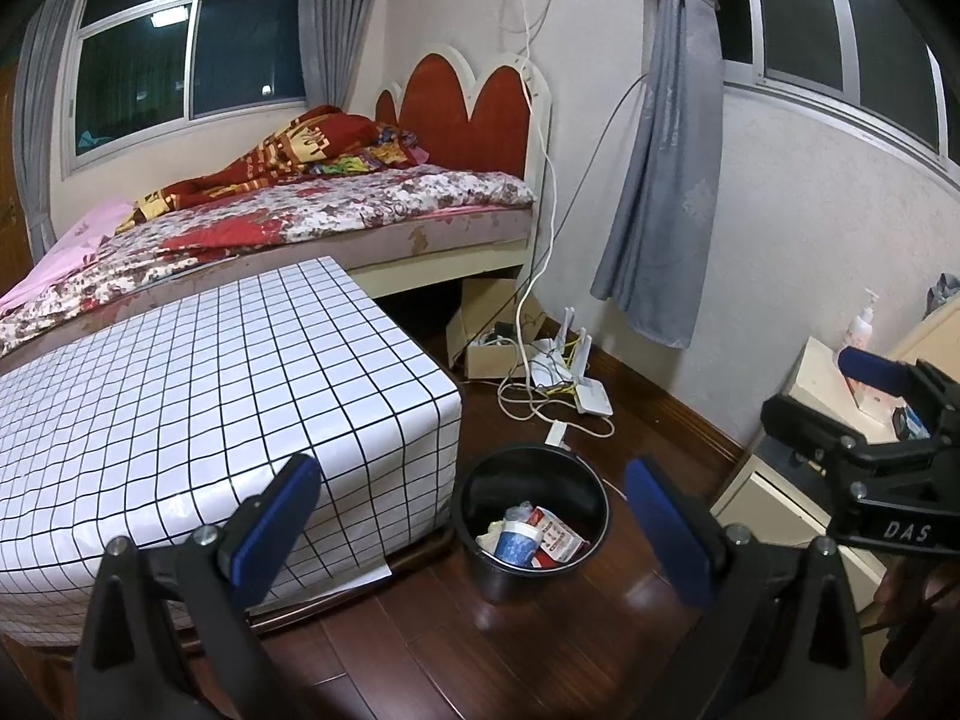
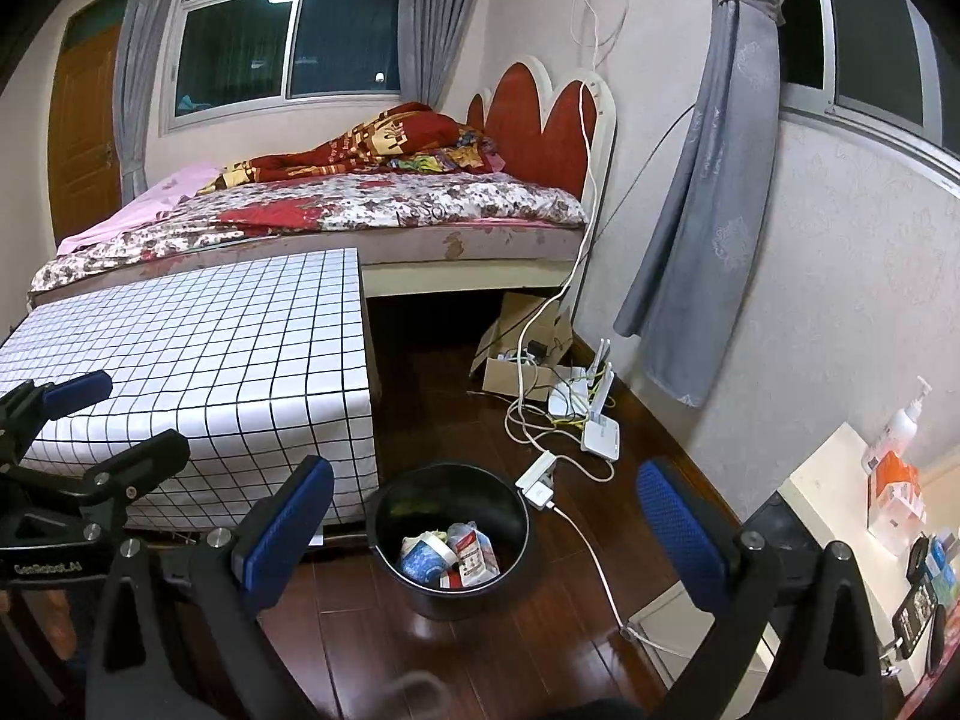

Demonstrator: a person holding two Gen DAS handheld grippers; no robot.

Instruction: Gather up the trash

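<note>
A black bin [image 1: 531,525] [image 2: 449,540] stands on the dark wood floor beside a table with a white grid cloth [image 1: 198,396] [image 2: 198,378]. Inside lie a blue paper cup [image 1: 516,546] [image 2: 423,558], a red-and-white carton [image 1: 558,534] [image 2: 474,558] and crumpled wrappers. My left gripper [image 1: 474,531] hovers open above the bin, nothing between its blue pads. My right gripper [image 2: 486,537] is open too, framing the bin from above, empty. The right gripper [image 1: 864,396] also shows at the right edge of the left wrist view, and the left gripper [image 2: 78,414] at the left edge of the right wrist view.
A bed [image 1: 336,204] [image 2: 372,210] stands behind the table. White routers [image 2: 591,420], a cardboard box [image 1: 492,330], a power adapter [image 2: 537,480] and loose cables lie on the floor by the wall. A cream cabinet [image 2: 840,498] with a pump bottle [image 2: 900,426] stands at right.
</note>
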